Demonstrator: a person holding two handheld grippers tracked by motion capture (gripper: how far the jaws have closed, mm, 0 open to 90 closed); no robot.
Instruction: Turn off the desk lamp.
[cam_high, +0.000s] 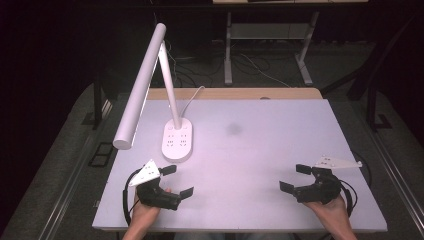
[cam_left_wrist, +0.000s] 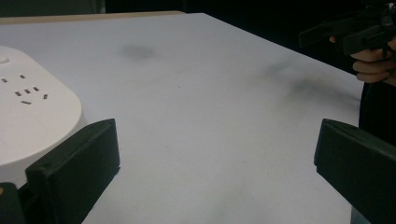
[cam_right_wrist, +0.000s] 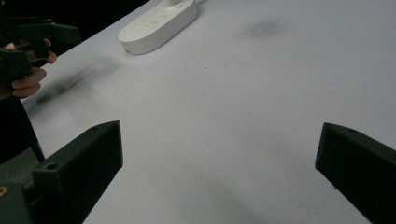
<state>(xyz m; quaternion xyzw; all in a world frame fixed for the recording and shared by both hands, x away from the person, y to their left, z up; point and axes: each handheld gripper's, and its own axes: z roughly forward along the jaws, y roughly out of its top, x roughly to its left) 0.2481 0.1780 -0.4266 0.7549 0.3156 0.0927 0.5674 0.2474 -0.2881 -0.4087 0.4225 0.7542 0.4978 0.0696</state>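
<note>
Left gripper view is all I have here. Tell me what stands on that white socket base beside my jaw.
Observer: A white desk lamp. Its post rises from the socket base, and the long head slants down toward the table's left edge.
Operator: Report the right gripper's jaws.
Observer: The right gripper is open, nothing between its jaws, held over the white table near the right front.
Operator: Now give me the left gripper against that base.
Observer: The left gripper is open too, just in front of the base and apart from it.
</note>
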